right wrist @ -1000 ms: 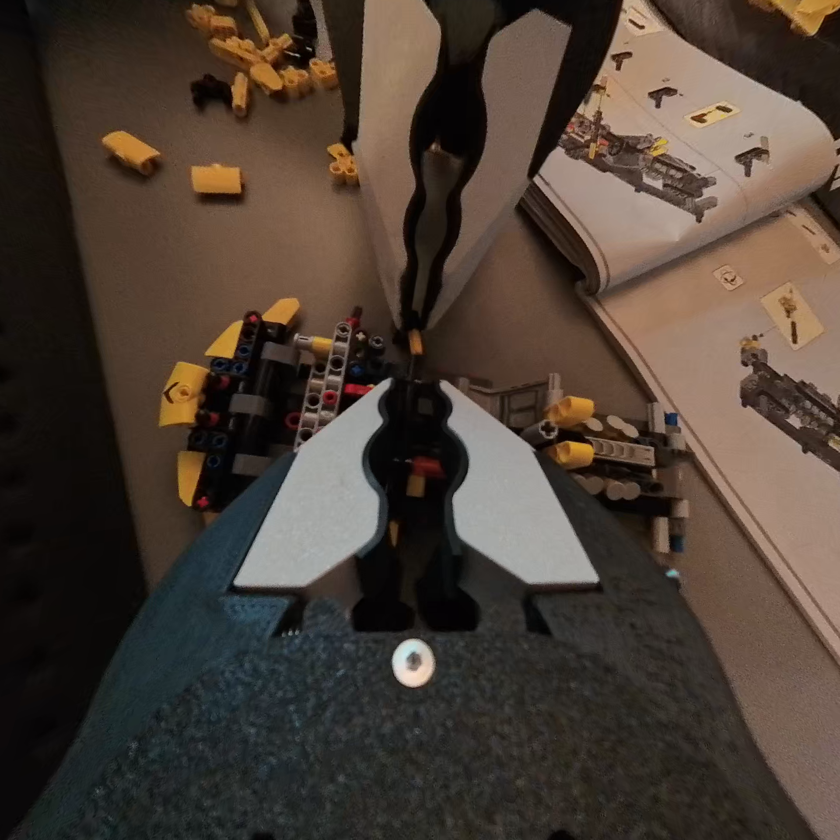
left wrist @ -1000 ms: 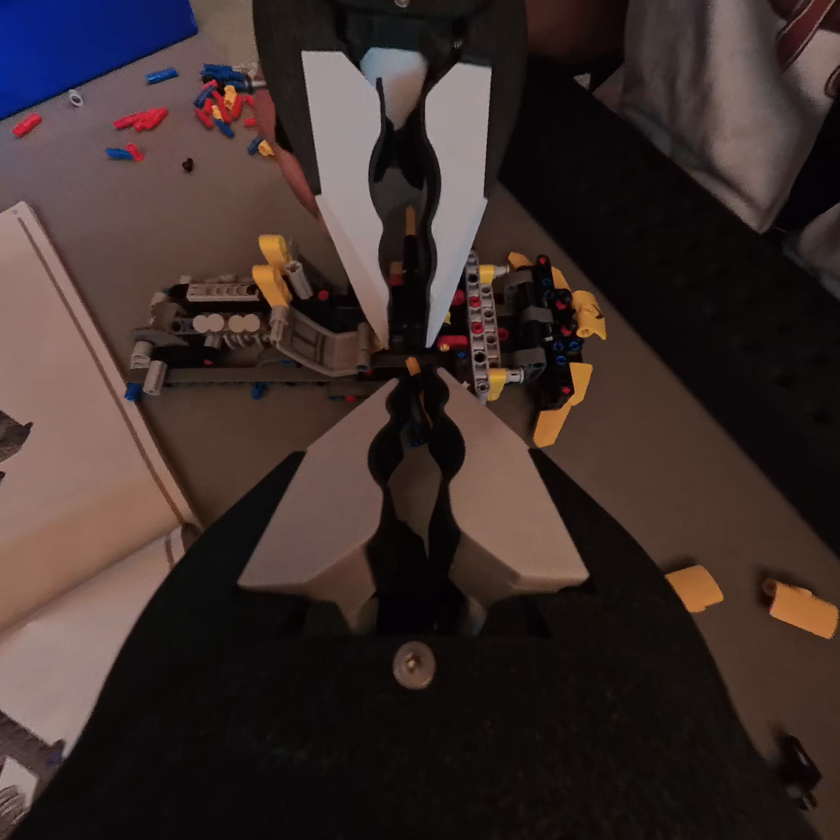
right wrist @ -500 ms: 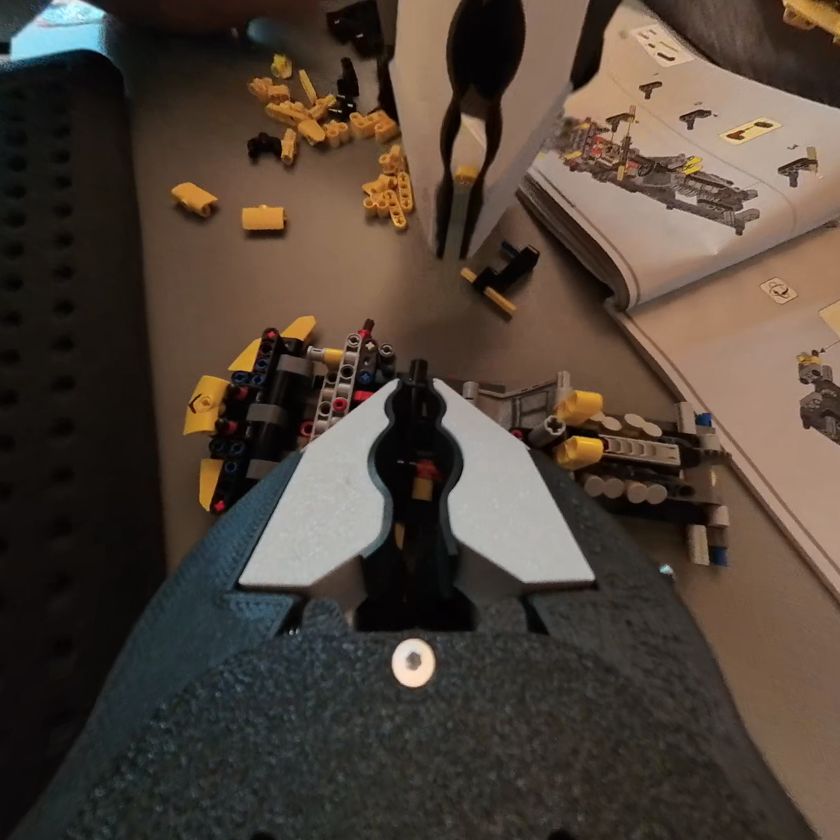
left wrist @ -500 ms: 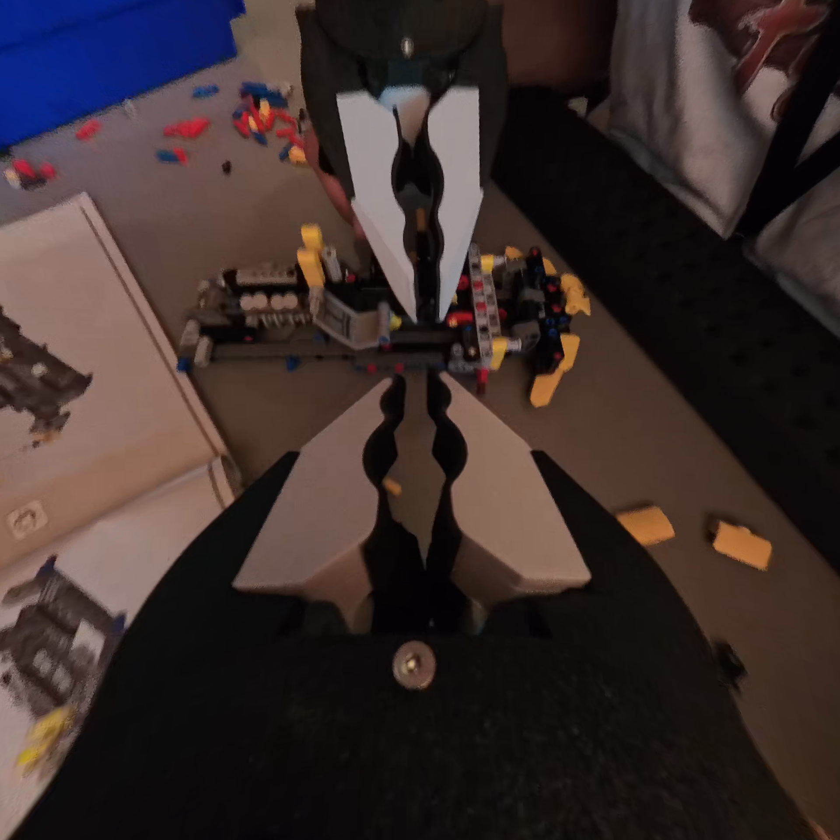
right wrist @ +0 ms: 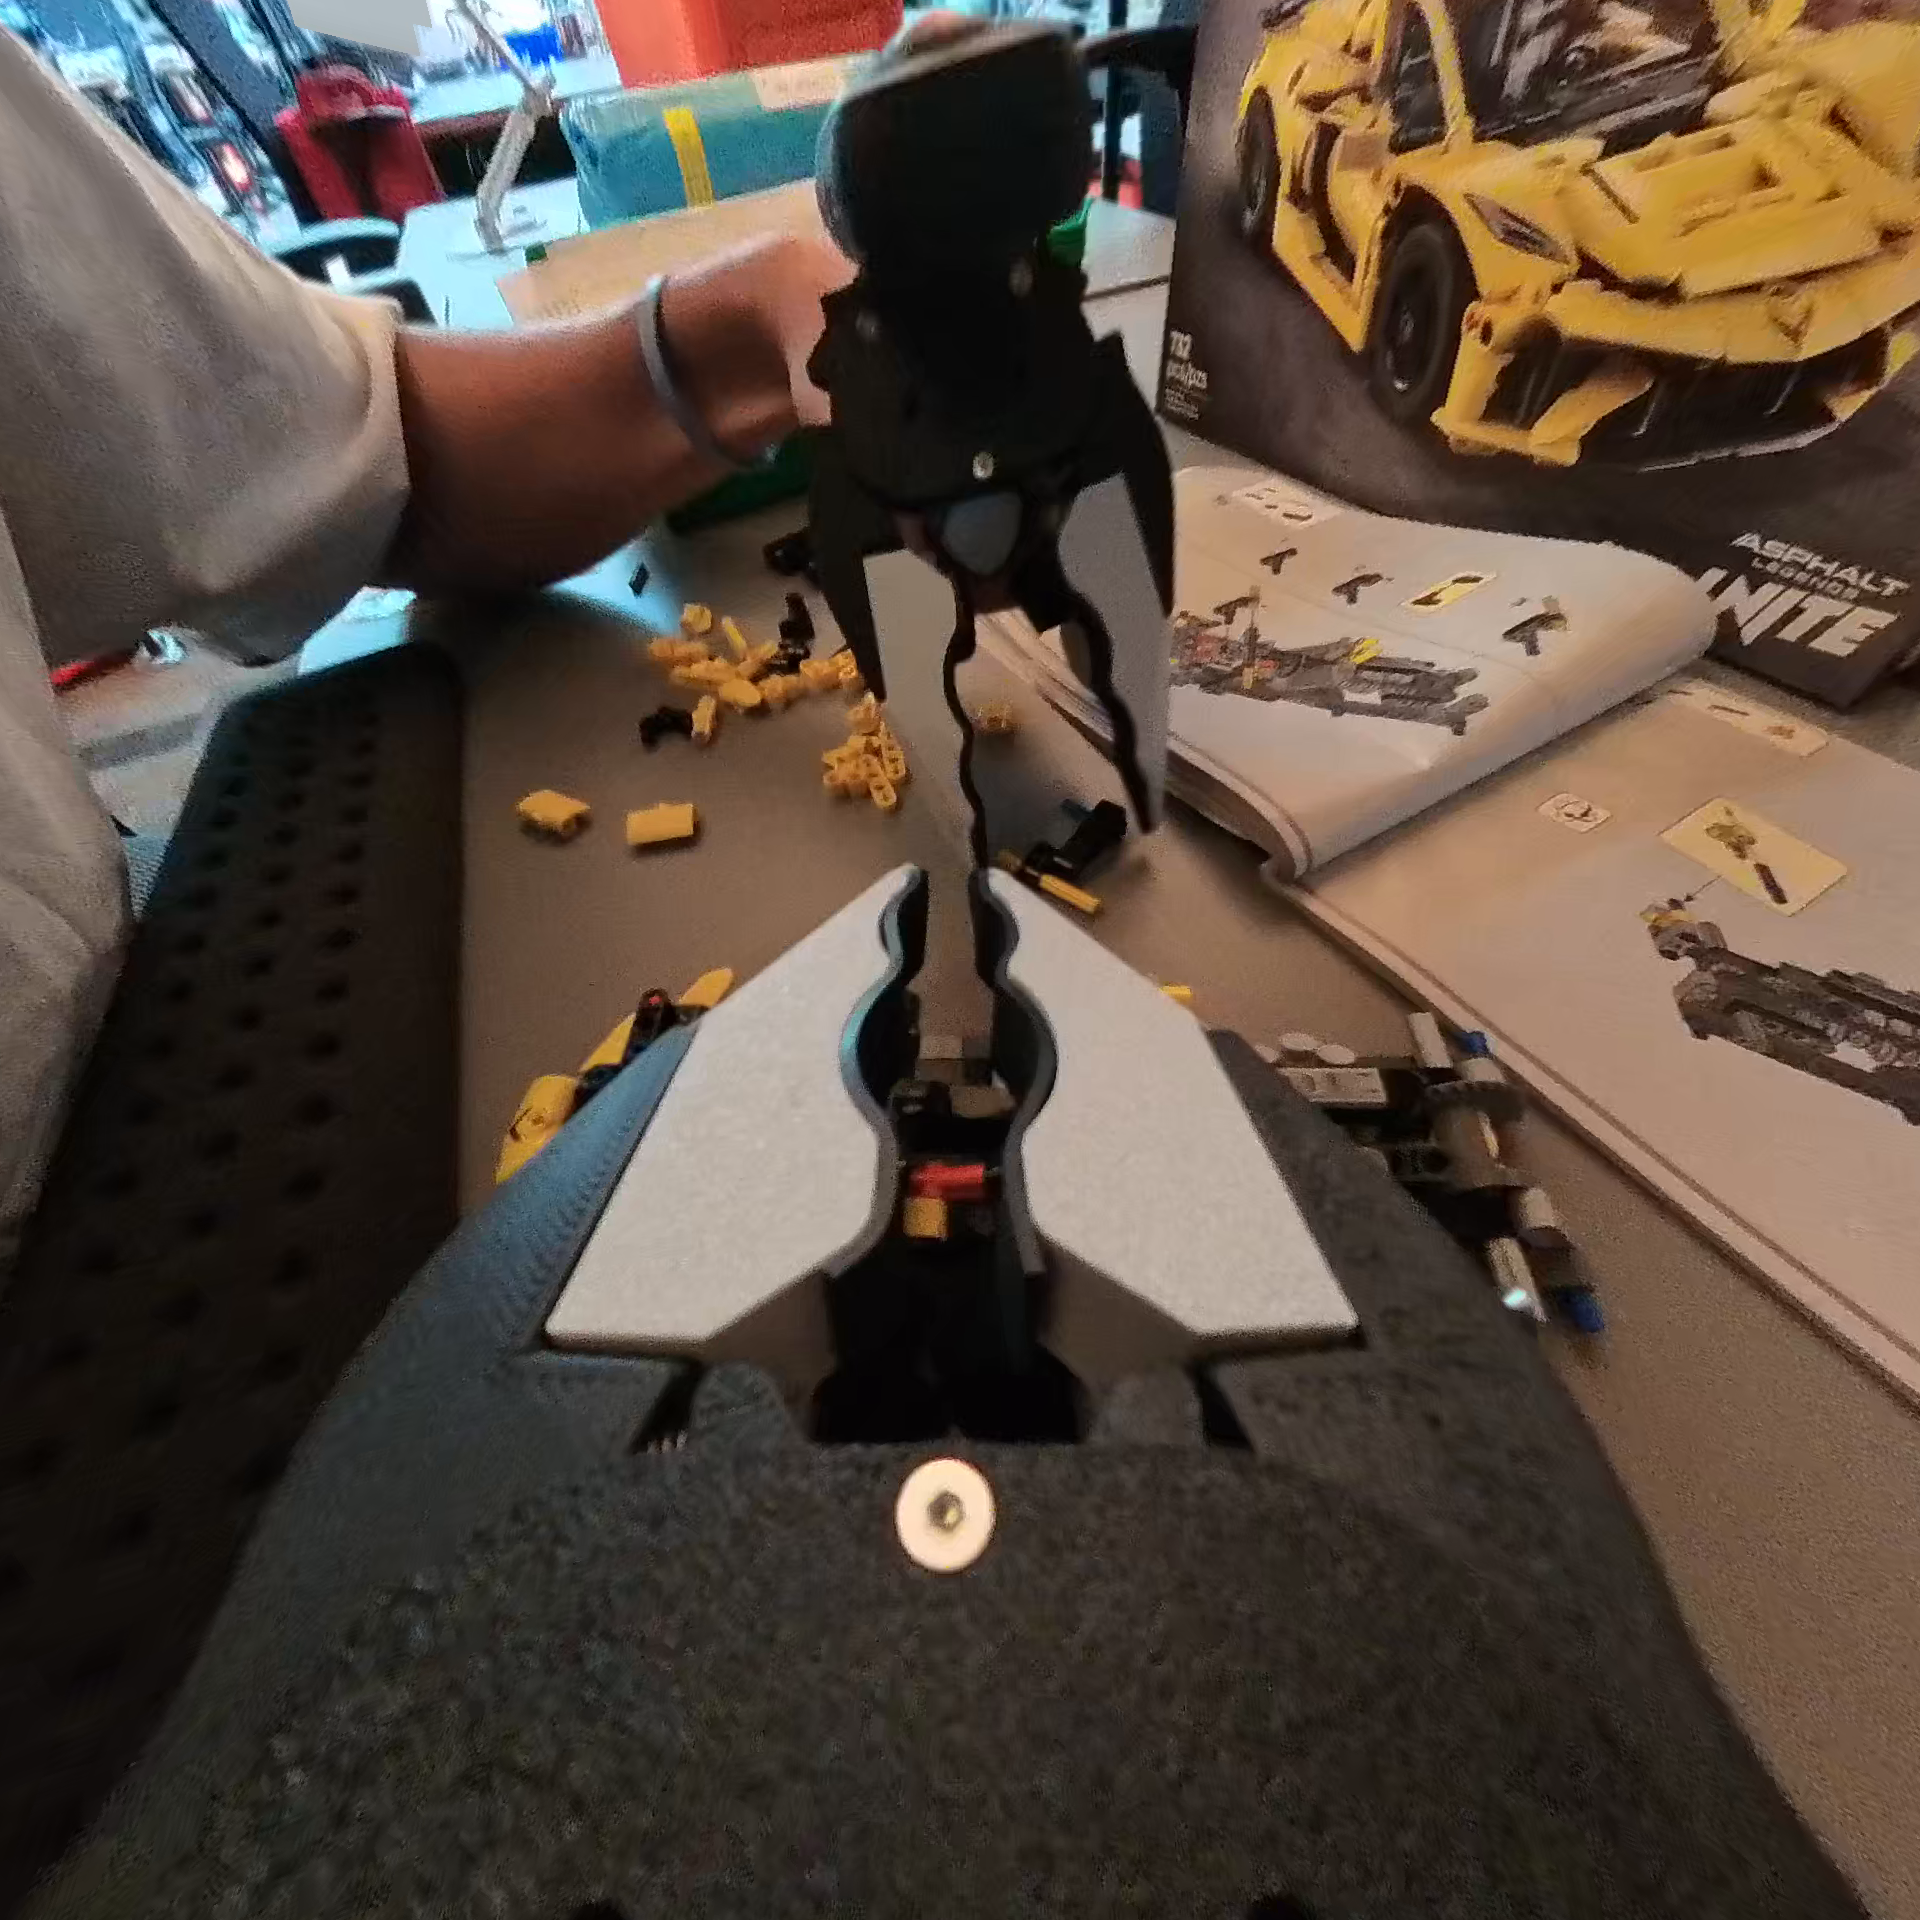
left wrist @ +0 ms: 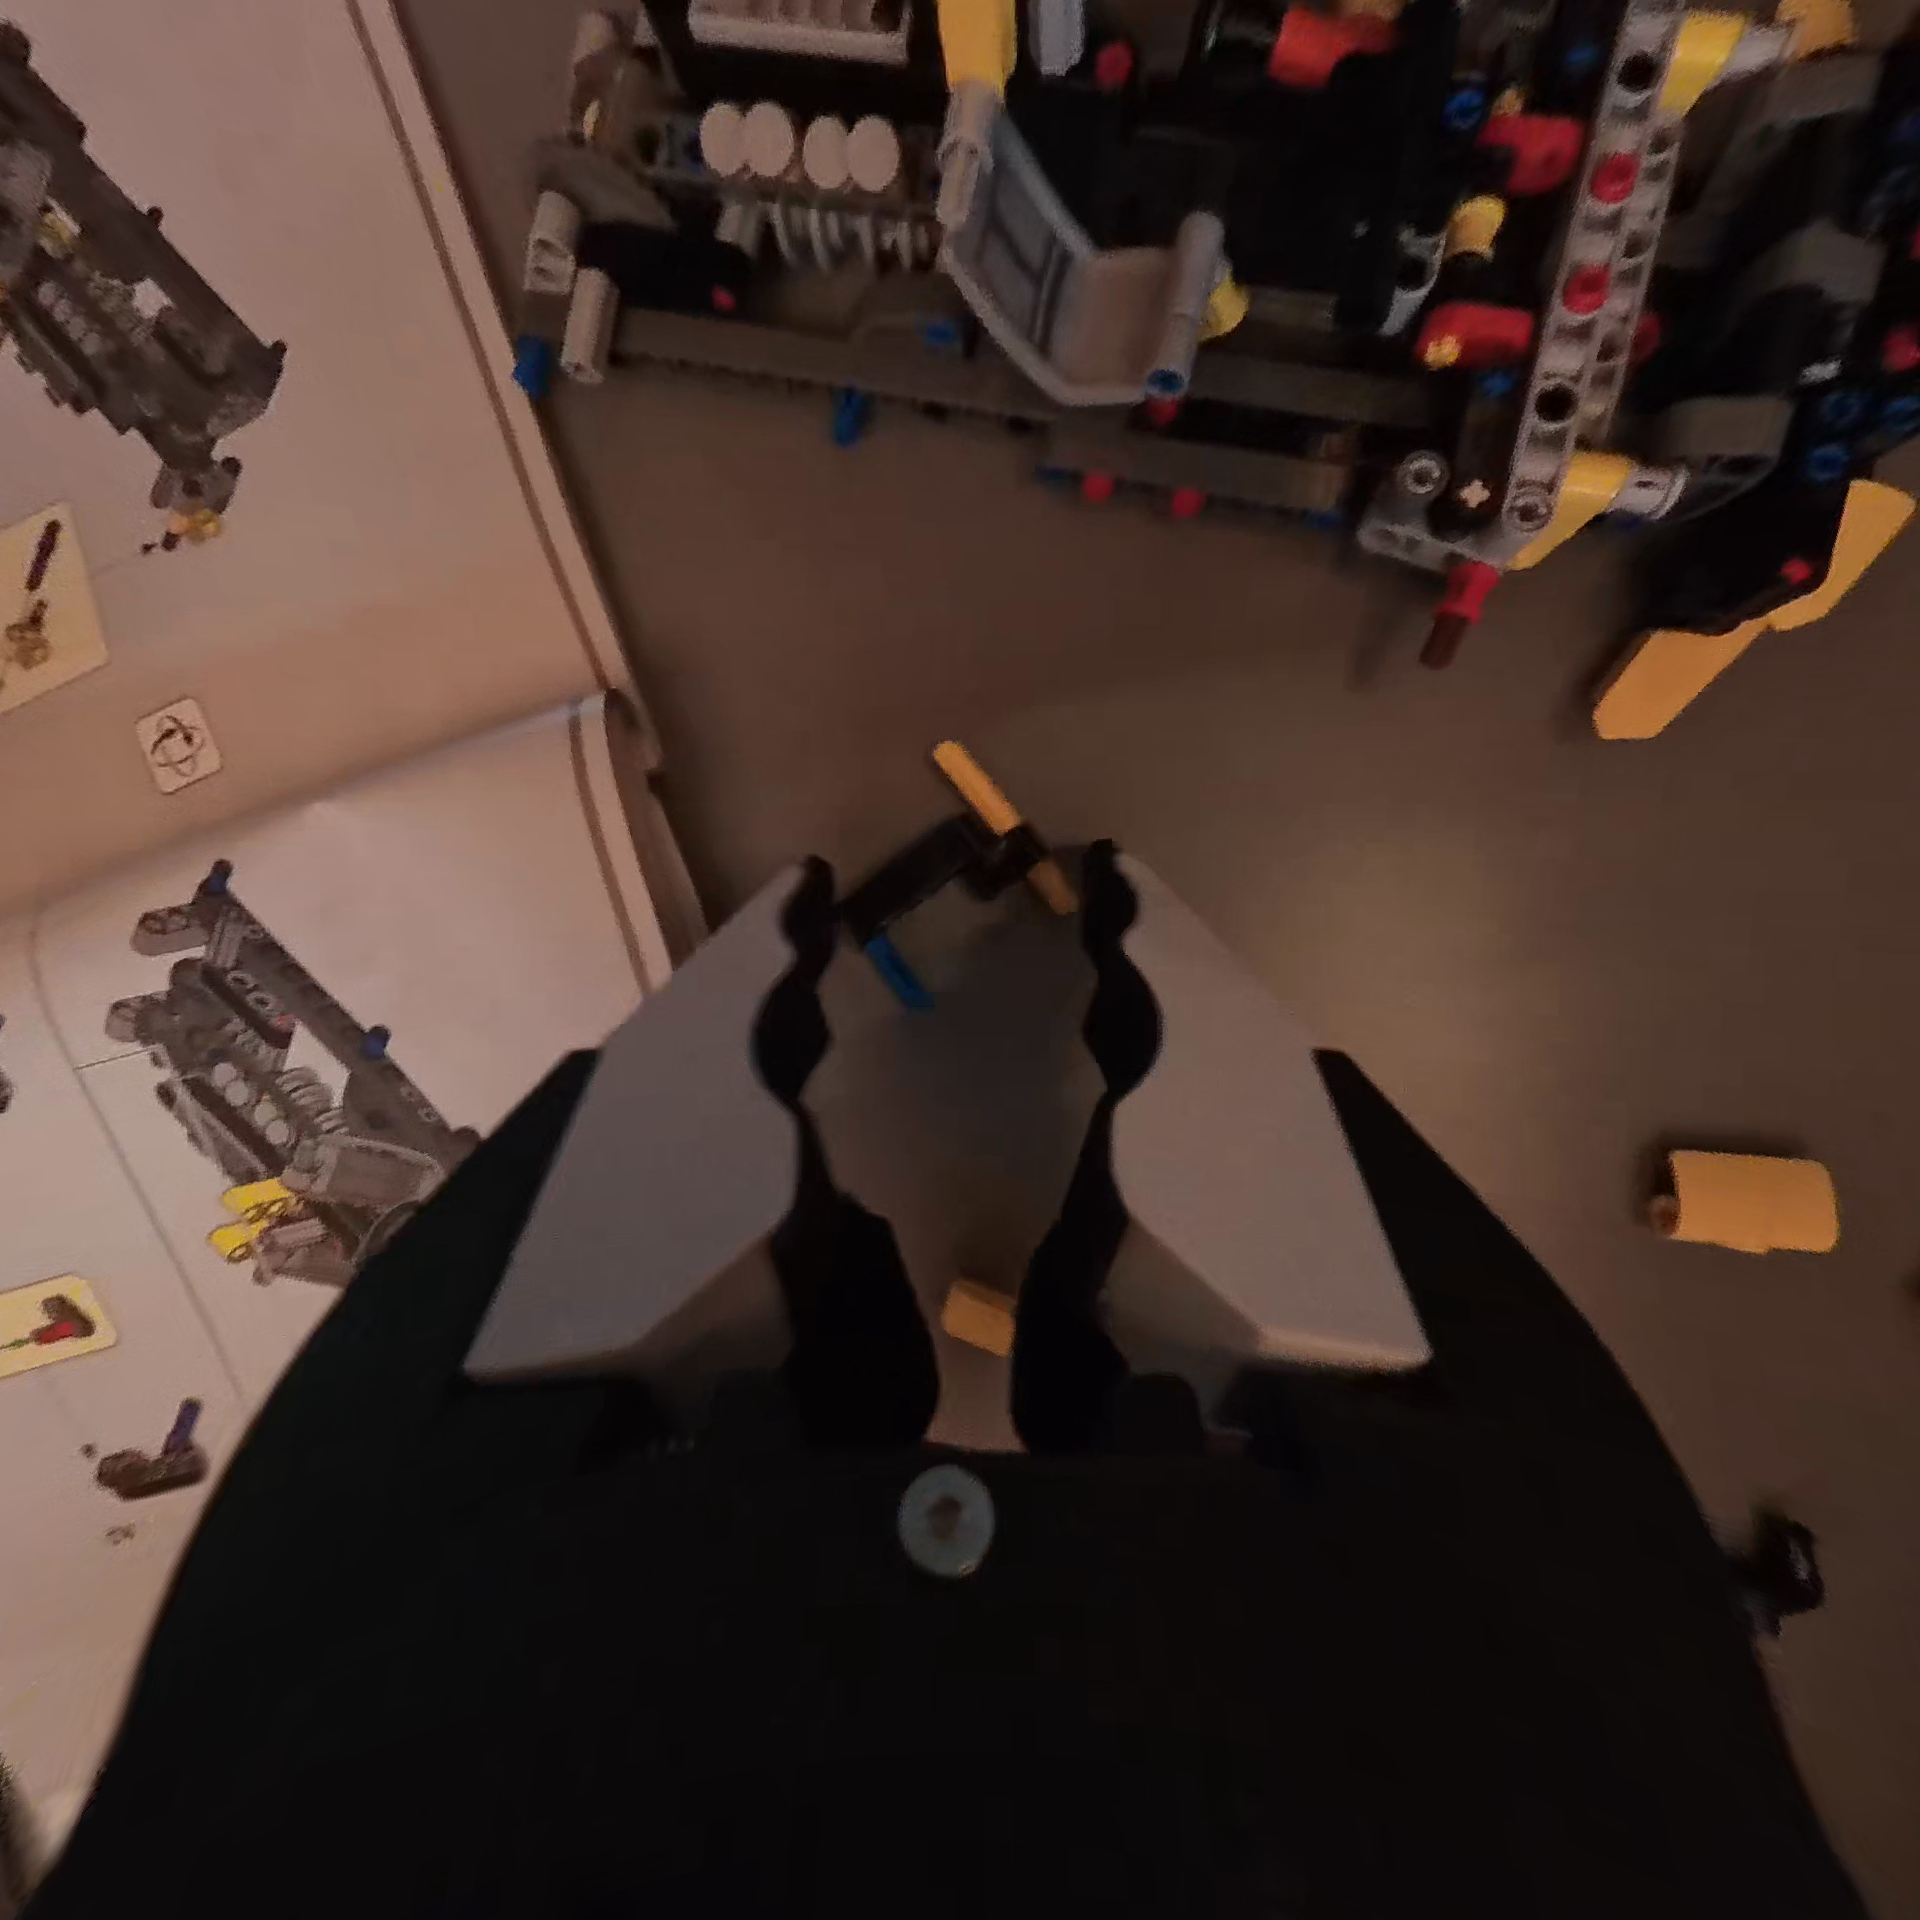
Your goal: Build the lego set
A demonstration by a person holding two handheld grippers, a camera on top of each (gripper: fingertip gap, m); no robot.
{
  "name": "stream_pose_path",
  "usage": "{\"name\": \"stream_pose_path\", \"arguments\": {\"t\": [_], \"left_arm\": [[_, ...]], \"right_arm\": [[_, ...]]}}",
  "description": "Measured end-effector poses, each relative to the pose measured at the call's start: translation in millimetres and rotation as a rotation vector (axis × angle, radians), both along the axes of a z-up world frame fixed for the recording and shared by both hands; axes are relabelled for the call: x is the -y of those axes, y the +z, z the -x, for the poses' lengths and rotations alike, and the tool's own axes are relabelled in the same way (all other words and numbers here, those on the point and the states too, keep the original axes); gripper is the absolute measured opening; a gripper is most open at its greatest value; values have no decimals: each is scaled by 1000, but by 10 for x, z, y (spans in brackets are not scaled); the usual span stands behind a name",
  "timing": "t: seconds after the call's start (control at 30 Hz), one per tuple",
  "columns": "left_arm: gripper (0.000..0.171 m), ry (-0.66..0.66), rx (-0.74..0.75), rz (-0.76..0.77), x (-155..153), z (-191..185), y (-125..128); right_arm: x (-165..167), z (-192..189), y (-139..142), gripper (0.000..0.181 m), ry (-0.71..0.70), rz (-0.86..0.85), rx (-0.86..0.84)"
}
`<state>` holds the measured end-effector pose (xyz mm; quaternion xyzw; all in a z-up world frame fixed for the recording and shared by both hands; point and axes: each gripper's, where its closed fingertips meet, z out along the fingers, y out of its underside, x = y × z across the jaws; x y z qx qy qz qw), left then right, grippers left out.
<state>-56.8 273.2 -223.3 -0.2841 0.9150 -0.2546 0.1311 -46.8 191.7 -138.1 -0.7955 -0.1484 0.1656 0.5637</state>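
The part-built black, grey and yellow lego car model (left wrist: 1091, 291) lies on the grey table. A small black piece with a yellow axle and blue pin (left wrist: 956, 873) lies in front of it. My left gripper (left wrist: 956, 878) is open, its fingertips on either side of that piece, low over the table. In the right wrist view the left gripper (right wrist: 1055, 821) stands over the same piece (right wrist: 1091, 831). My right gripper (right wrist: 948, 883) sits over the model (right wrist: 940, 1143), jaws nearly closed on a black part of it.
The open instruction booklet (left wrist: 312, 520) lies left of the model and also shows in the right wrist view (right wrist: 1558, 935). The set's box (right wrist: 1558, 260) stands behind. A heap of yellow pieces (right wrist: 769, 675) and loose yellow panels (left wrist: 1745, 1200) lie around. A black perforated mat (right wrist: 260, 1039) borders the table. My right fingertips sit around 12 cm from my left ones.
My left gripper let go of the small axle piece, pulled back from the model, opened wide and came down around the piece on the table. The right wrist view tilted up.
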Motion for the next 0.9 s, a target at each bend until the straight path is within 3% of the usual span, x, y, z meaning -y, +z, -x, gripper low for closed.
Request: {"name": "stream_pose_path", "arguments": {"t": [0.2, 0.23, 0.27, 0.33, 0.4, 0.5, 0.57, 0.67, 0.9], "left_arm": [[37, -2, 37, 11, 11, -42, 37], [32, 4, 90, 29, 29, -103, 107], [16, 12, 168, 64, 63, -183, 230], [16, 25, 344, 177, 204, -318, 563], [16, 0, 433, 223, 362, -323, 738], [15, -19, 443, 129, 389, -294, 687], [15, 20, 499, 194, 407, -336, 826], [15, 66, 623, 244, 519, -408, 1028], [15, 58, 748, 158, 695, -402, 1105]], "right_arm": [[-16, -64, -10, 6, -27, 14, -39], [-24, -65, -29, 6, -30, 26, -50], [-36, -64, -42, 6, -33, 41, -73], [-87, -83, -28, 9, -61, 74, -170], [-159, -123, 0, 16, -99, 112, -308], [-190, -268, 62, 19, -165, 96, -384], [-174, -351, 104, 19, -198, 72, -393], [-188, -250, 182, 19, -144, 68, -495], [-147, -198, 277, 16, -81, 54, -601]]}}
